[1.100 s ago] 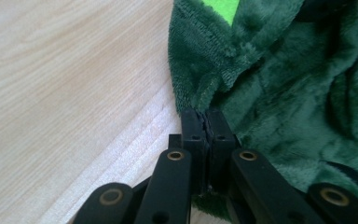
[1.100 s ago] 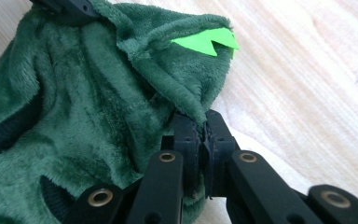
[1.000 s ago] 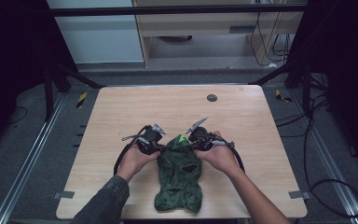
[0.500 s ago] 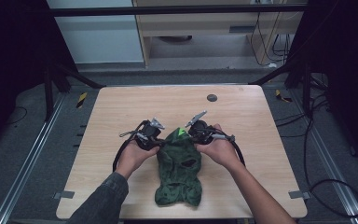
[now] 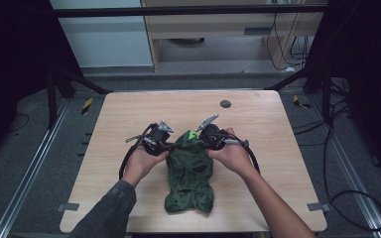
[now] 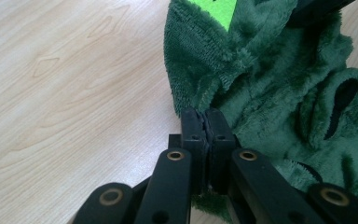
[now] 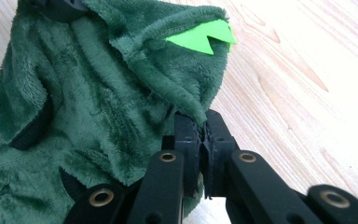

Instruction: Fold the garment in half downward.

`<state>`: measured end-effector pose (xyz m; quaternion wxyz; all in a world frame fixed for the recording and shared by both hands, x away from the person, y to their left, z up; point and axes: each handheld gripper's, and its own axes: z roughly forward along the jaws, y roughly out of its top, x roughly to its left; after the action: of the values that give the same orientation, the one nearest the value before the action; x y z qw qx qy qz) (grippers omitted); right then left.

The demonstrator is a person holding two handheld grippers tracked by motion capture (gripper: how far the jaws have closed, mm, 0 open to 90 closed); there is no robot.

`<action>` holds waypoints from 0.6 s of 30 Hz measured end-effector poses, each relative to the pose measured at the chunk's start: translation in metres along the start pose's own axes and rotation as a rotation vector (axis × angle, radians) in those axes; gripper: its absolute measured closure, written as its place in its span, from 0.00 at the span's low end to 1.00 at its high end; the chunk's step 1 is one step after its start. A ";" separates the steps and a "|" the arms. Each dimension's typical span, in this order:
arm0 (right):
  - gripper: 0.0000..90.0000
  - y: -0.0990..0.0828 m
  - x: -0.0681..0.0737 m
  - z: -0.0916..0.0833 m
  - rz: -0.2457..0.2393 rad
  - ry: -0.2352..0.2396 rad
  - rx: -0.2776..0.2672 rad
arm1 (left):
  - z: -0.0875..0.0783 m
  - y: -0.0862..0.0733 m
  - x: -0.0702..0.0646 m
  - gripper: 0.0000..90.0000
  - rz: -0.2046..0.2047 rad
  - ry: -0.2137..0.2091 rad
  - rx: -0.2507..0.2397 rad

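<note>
The left gripper [image 6: 207,122] has its jaws pressed together on a fold of the green fleece garment [image 5: 190,171], biting the edge on the person's left side of the garment's far end. The right gripper [image 7: 204,126] is likewise pinched onto the plush edge on the opposite side of that end, just below the bright green spike [image 7: 204,37]. The garment lies on the wooden table [image 5: 129,114], its near end toward the person, with what seems to be a sleeve opening [image 6: 340,105] beside the left gripper. Compared with a second ago, both grippers sit slightly farther from the person and the garment's far end has lifted and bunched between them. A small dark disc [image 5: 225,104] lies well beyond the garment.
</note>
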<state>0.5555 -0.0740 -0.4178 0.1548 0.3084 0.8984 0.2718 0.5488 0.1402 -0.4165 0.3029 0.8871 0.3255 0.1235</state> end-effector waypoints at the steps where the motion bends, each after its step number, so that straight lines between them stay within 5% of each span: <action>1: 0.96 0.000 0.000 0.000 0.001 -0.003 -0.002 | 0.000 0.000 0.000 0.98 0.000 -0.001 -0.001; 18: 0.96 0.009 -0.011 -0.007 0.000 -0.025 -0.025 | -0.008 0.013 0.009 0.98 -0.015 0.009 -0.035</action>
<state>0.5646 -0.0778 -0.4054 0.1700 0.3098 0.8930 0.2788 0.5589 0.1421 -0.4023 0.3180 0.8786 0.3314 0.1310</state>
